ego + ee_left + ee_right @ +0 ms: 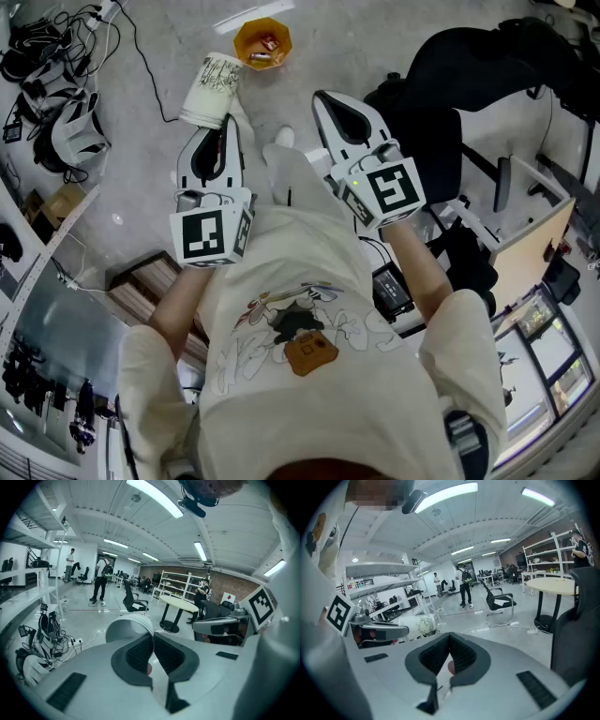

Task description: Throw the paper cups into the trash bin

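Observation:
A white paper cup (212,89) with a green print lies on its side in the air, and my left gripper (223,127) is shut on its rim. In the left gripper view the cup (127,627) sits just left of the closed jaws (152,637), its wall pinched between the pads. An orange bin (262,44) with some scraps inside stands on the floor beyond the cup. My right gripper (339,111) is held beside the left one, shut with nothing in it (449,638). From the right gripper view the cup (417,624) shows at the left.
A black office chair (473,75) stands at the right, next to a desk (530,244). Cables (37,42) and a white headset (70,136) lie at the left by shelving. A round table (178,604), a chair (133,602) and standing people (100,581) are farther off.

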Demonstrator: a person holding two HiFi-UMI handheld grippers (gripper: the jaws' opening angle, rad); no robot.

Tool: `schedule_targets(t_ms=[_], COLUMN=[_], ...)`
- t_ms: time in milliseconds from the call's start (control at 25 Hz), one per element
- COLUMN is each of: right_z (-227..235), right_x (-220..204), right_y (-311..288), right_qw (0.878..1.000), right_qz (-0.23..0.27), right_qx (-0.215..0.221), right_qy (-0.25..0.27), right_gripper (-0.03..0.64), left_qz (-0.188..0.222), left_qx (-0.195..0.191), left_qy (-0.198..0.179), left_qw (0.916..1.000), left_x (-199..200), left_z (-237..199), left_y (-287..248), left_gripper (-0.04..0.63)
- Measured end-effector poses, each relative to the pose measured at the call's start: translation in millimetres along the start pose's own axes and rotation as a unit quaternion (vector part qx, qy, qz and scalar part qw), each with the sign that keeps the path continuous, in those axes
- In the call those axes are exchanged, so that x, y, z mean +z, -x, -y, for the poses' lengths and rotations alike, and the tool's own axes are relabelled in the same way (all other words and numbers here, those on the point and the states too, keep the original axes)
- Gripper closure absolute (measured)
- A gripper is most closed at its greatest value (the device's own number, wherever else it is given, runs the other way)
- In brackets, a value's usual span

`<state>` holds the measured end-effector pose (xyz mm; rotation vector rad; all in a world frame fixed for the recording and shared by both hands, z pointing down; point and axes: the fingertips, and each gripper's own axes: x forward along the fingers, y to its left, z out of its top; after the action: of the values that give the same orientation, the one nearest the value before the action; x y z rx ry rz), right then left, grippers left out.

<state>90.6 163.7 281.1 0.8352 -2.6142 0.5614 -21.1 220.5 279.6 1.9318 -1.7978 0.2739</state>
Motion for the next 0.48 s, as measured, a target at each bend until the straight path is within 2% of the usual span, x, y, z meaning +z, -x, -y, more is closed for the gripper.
schedule_targets(t_ms=[200, 480], right_z=[-26.4, -58.1], right_x=[-3.3, -15.0], right_y=[58.1, 83.3], right_qw=[1.000, 0.998], right_qz=[0.008, 0.012], right_qx=[-0.017, -0.040], right_qy=[-0.007, -0.047], right_gripper=[0.611, 0.609], left_qz=[0.011, 0.003], left_qx=[-0.002, 0.013], left_qy=[0.024, 0.044], left_qw=[0.9997, 0.9990], left_x=[19.9, 14.7], left_z=[28.1, 10.8], left_y=[72.7, 113.8], left_gripper=[0.574, 0.574])
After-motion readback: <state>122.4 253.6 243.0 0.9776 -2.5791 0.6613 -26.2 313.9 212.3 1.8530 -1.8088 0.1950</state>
